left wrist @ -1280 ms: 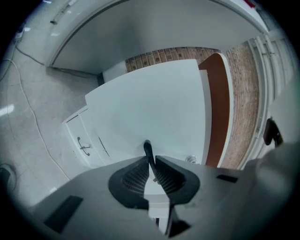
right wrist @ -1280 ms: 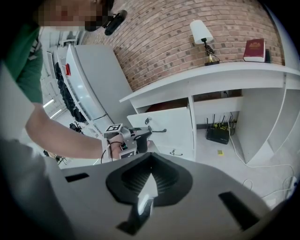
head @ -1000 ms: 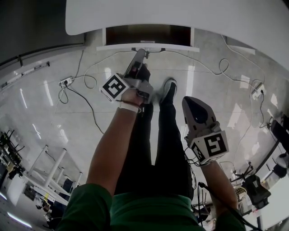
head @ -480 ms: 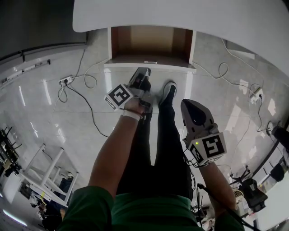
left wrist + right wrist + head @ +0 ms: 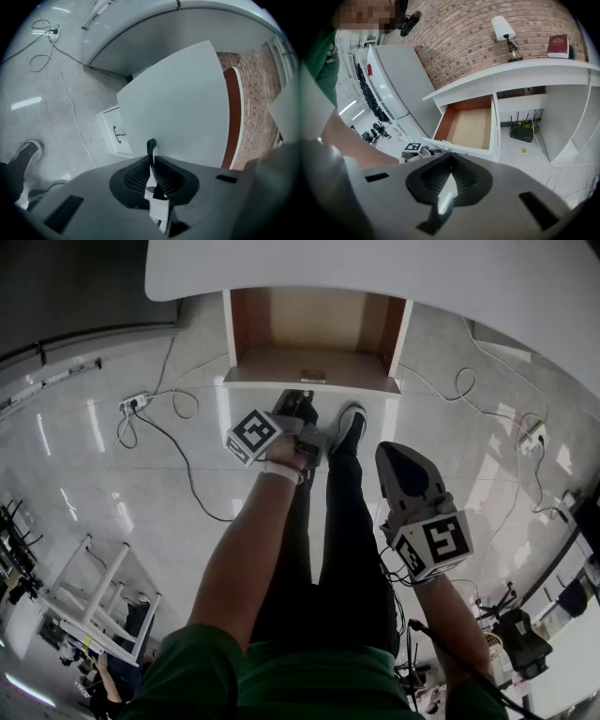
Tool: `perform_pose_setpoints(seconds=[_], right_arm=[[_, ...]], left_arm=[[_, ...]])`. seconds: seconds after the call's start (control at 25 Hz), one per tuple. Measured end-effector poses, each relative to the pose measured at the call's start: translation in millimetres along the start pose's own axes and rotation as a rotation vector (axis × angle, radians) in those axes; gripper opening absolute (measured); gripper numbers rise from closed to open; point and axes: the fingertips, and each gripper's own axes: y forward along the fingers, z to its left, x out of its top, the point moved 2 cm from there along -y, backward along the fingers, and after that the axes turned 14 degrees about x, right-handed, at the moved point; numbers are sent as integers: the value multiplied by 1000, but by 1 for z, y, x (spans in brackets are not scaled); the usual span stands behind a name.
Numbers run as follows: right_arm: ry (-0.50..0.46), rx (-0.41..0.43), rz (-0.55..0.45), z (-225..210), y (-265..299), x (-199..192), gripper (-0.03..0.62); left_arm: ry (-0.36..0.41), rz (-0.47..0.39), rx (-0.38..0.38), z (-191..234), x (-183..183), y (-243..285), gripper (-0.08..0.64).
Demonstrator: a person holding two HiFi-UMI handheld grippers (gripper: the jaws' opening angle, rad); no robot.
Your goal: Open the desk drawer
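At the far left of the head view, a power strip point(image 5: 134, 406) and thin cables point(image 5: 187, 474) are seen lying on the shiny floor point(image 5: 84, 493). A little to the right, the left gripper point(image 5: 302, 399) is held out at the end of the person's left arm point(image 5: 248, 549). Its marker cube point(image 5: 255, 437) is turned up. Its tip is placed at the front edge of the desk drawer point(image 5: 314, 362).

In the left gripper view, the jaws of the left gripper point(image 5: 151, 157) are seen almost fully together, and they have just been closing a bit more. A thin dark drawer handle point(image 5: 151, 145) is pinched between them, and its end sticks up above the tips. The white drawer front point(image 5: 178, 103) is seen right behind it.

The drawer is pulled out from under the white desk top point(image 5: 394, 268), and its brown inside can be seen. Just to the right of the left gripper, a shoe point(image 5: 351, 427) is set on the floor.

Further right, the right gripper point(image 5: 392, 454) is held well apart from the drawer. In the right gripper view, its jaws point(image 5: 450, 157) are closed on each other with nothing gripped. Past them, a lamp point(image 5: 504, 28) and a book point(image 5: 558, 45) are seen on the desk.
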Motion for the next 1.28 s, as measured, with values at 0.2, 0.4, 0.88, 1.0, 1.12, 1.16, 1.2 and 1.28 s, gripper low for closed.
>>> perform_pose_setpoints(seconds=[0.2, 0.4, 0.88, 1.0, 1.12, 1.16, 1.2, 1.28], right_arm=[[8, 9, 3, 0, 1, -3, 0], [11, 14, 1, 0, -1, -2, 0], [0, 23, 8, -1, -1, 5, 0], [-2, 25, 4, -2, -2, 8, 0], [-14, 25, 1, -2, -1, 13, 0], [-20, 24, 1, -1, -2, 15, 0], [-30, 23, -1, 0, -2, 17, 0], [-58, 23, -8, 4, -3, 25, 0]], left_arm=[[-17, -1, 19, 8, 0, 4, 28], [-28, -5, 38, 14, -2, 6, 26], [-7, 2, 65, 16, -3, 7, 28], [18, 10, 73, 14, -4, 6, 29], [21, 2, 84, 17, -2, -1, 29], [23, 3, 89, 19, -2, -5, 29], [30, 9, 93, 22, -4, -10, 29], [62, 37, 99, 27, -10, -21, 28]])
